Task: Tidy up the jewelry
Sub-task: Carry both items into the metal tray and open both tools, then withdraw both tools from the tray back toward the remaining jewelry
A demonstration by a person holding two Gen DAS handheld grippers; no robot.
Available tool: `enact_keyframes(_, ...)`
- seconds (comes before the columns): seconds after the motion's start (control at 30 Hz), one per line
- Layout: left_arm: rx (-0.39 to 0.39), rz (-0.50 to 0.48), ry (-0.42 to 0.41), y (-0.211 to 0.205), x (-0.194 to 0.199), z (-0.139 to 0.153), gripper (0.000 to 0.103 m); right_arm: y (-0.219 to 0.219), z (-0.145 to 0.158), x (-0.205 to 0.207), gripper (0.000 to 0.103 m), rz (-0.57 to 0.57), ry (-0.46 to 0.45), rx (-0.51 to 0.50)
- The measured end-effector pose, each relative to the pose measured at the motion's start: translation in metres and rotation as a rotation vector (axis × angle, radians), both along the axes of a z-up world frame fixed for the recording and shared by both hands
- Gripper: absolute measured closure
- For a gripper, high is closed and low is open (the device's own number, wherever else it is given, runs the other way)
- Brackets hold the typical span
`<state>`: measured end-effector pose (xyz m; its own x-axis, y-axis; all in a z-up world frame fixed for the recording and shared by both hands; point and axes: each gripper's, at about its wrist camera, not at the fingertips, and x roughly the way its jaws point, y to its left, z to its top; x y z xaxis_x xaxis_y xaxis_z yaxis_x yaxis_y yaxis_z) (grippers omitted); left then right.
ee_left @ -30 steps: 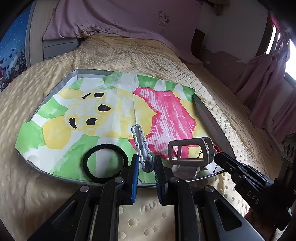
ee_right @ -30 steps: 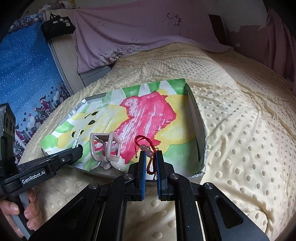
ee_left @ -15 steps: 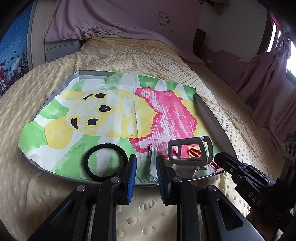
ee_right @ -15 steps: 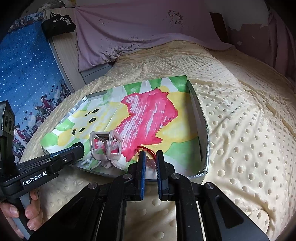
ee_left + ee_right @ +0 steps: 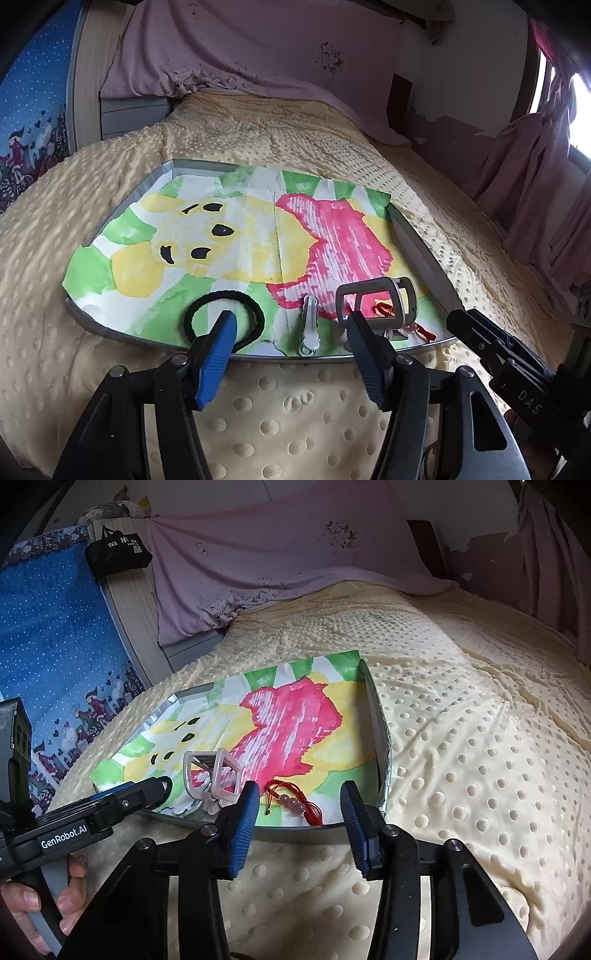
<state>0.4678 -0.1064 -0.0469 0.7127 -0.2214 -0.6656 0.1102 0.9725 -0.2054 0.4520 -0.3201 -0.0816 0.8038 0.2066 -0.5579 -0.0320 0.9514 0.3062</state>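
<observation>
A metal tray (image 5: 421,251) lined with a painted paper sits on the bed. On it lie a black hair ring (image 5: 243,306), a grey hair clip (image 5: 309,325), a beige claw clip (image 5: 376,299) and a red beaded bracelet (image 5: 295,800). The bracelet also shows partly behind the claw clip in the left wrist view (image 5: 421,331). My left gripper (image 5: 291,339) is open and empty just before the tray's near rim, in line with the grey clip. My right gripper (image 5: 300,818) is open and empty, with the bracelet lying just beyond its fingers. The claw clip (image 5: 210,775) stands left of the bracelet.
The tray (image 5: 376,716) rests on a cream dotted blanket (image 5: 461,738). A pink sheet (image 5: 240,51) hangs behind the bed. A blue patterned cloth (image 5: 55,657) hangs at the left, and pink curtains (image 5: 535,177) at the right.
Both grippers opened. The left let go of the grey clip and the right let go of the bracelet; both items now lie on the tray, and the grippers have drawn back slightly.
</observation>
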Motion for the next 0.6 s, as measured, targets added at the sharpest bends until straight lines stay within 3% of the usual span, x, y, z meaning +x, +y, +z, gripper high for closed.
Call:
enact_keyframes(0.07, 0.006, 0.017, -0.033, 0.002, -0.008, 0.004, 0.026, -0.002, 0.002, -0.006, 0.05, -0.006, -0.023, 0.006)
enact_keyframes(0.17, 0.008, 0.022, -0.076, 0.004, -0.019, 0.009, 0.022, -0.004, 0.007, -0.016, 0.036, -0.009, -0.059, 0.011)
enact_keyframes(0.3, -0.004, 0.053, -0.134, 0.012, -0.037, 0.017, 0.009, -0.005, 0.012, -0.031, 0.017, -0.017, -0.101, 0.005)
enact_keyframes(0.6, -0.005, 0.117, -0.24, 0.03, -0.082, 0.027, 0.003, -0.009, 0.025, -0.072, 0.007, -0.044, -0.201, 0.012)
